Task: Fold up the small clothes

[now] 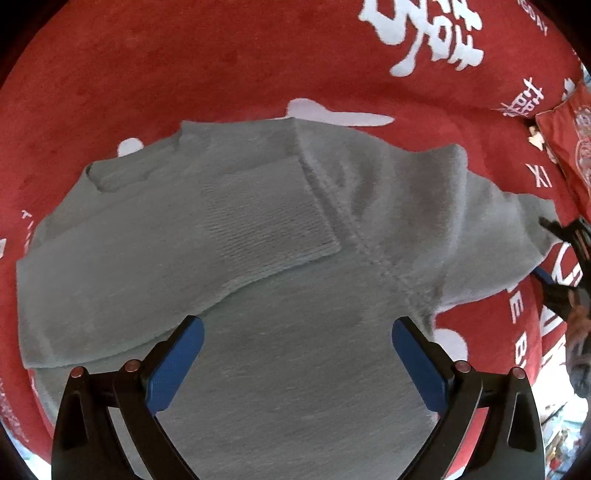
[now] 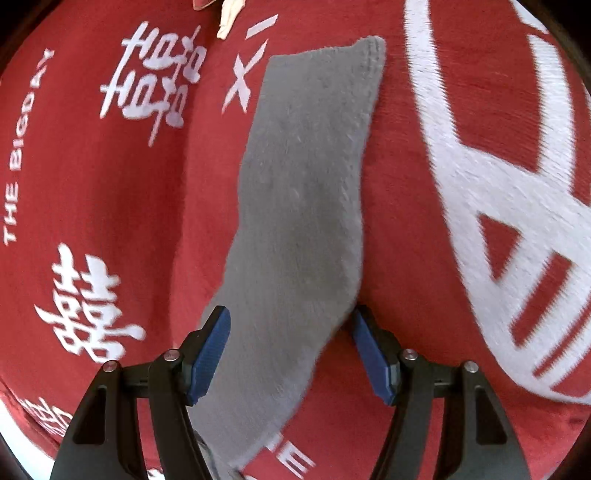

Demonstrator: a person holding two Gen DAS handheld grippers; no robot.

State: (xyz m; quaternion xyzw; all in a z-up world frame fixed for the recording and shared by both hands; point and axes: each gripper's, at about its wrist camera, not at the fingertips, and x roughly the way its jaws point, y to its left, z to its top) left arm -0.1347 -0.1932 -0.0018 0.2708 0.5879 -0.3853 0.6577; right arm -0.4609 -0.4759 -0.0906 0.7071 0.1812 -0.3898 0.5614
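Observation:
A small grey knitted sweater (image 1: 280, 258) lies on a red blanket (image 1: 184, 74) with white characters. Its left sleeve, with a ribbed cuff (image 1: 266, 218), is folded across the body. My left gripper (image 1: 297, 339) is open, its blue pads hovering over the sweater's body near the lower edge. The right sleeve (image 2: 306, 184) stretches out flat, away from the camera, in the right wrist view. My right gripper (image 2: 290, 332) is open, its pads straddling the sleeve near the shoulder end without clamping it. The right gripper also shows at the sleeve's end in the left wrist view (image 1: 565, 240).
The red blanket (image 2: 110, 203) covers the whole surface, with white lettering and a large white emblem (image 2: 498, 184). A red cushion or folded cloth (image 1: 569, 147) lies at the far right. A small pale object (image 2: 229, 18) lies at the blanket's far edge.

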